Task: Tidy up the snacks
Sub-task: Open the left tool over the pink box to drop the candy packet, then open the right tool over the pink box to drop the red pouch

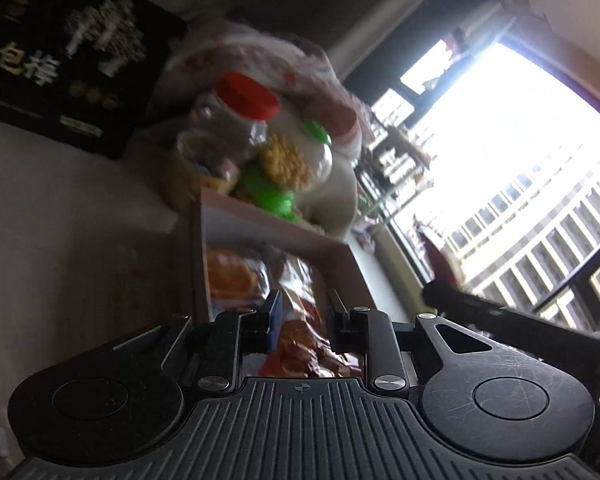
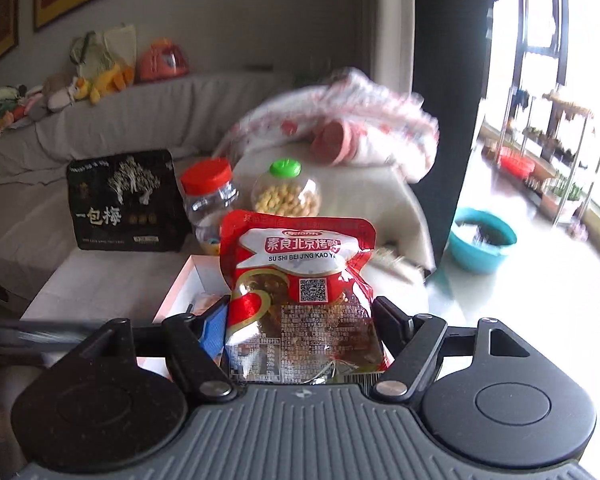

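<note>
My right gripper (image 2: 302, 316) is shut on a red snack packet (image 2: 300, 280) with a QR code, held upright over the white-and-pink box (image 2: 180, 284). In the left wrist view, which is rolled to one side, my left gripper (image 1: 304, 320) is shut on an orange-red snack packet (image 1: 300, 340) at the mouth of the same box (image 1: 276, 220). Another orange packet (image 1: 232, 276) lies inside that box. Behind it stand a red-lidded clear jar (image 2: 208, 192) and a green-lidded jar of yellow balls (image 2: 286, 196).
A black packet with gold lettering (image 2: 124, 200) leans on the grey sofa (image 2: 100, 112). A white plastic bag with red print (image 2: 340, 120) sits behind the jars. A teal basin (image 2: 482, 240) stands on the floor at the right, near a bright window (image 1: 520, 160). Plush toys (image 2: 80, 84) line the sofa back.
</note>
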Demonstrator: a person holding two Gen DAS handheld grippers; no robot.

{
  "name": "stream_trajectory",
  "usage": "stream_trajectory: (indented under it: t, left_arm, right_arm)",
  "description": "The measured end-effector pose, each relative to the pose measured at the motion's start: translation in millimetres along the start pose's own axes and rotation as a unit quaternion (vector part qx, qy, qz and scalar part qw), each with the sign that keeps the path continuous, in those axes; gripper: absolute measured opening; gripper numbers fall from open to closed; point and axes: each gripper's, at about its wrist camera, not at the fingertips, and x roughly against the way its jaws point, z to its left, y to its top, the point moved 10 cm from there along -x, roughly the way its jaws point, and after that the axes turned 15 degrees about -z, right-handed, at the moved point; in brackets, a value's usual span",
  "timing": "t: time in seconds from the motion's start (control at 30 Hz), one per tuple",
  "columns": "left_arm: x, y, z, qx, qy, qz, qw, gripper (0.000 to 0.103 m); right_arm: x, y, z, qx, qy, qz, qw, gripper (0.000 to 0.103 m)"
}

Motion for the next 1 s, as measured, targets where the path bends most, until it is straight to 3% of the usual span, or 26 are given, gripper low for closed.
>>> stream_trajectory:
  t: [0.1,0.2,0.33,0.47,0.6,0.73,0.8,0.9,1.0]
  left_arm:
    - [32.2,23.6,22.6,0.004,0.038,-0.032,0.9987,0.026]
    - [63.9,27.9,40.0,-0.027,0.068,-0.043,0.9964,0.026]
    - [94.0,16.0,74.0,-0.038,0.108,-0.049,0.9923,0.026]
    - [106.2,-2.9,102.5,-0.016,0.147,-0.030,0.9886,0.026]
    - [112.1,-10.4,98.9,-0.034,0.142,-0.033,0.9887,0.026]
    - [114.6,-10.1,88.7,-0.056,0.125,-0.036,0.9900,0.026]
    - [117.5,-10.9,87.7,-0.053,0.116,-0.033,0.9913,0.026]
    - [121.6,-12.1,88.7,-0.054,0.112,-0.030,0.9918,0.026]
    - [119.4,-15.3,93.0,-0.050,0.116,-0.022,0.9917,0.026]
  right_arm:
    - [-46.2,-11.2,3.6,-0.018,-0.008,0.051,0.998,0.085]
    - [-78.0,-31.2,-1.3,-0.021,-0.032,0.110,0.993,0.087]
    - [-74.7,-35.1,7.3,-0.011,-0.028,0.113,0.993,0.091]
    - [-57.7,-24.8,19.2,-0.006,-0.013,0.096,0.995,0.091]
    - [-56.1,-18.9,26.3,0.042,-0.020,0.092,0.995,0.093]
    - [-73.7,-35.5,14.9,-0.047,-0.007,0.126,0.991,0.093]
    - [-73.9,-44.3,8.1,-0.095,-0.013,0.123,0.988,0.093]
    - [-61.3,-44.5,6.4,-0.101,-0.005,0.082,0.992,0.093]
    - [-55.6,-51.8,5.5,-0.071,0.005,0.093,0.993,0.093]
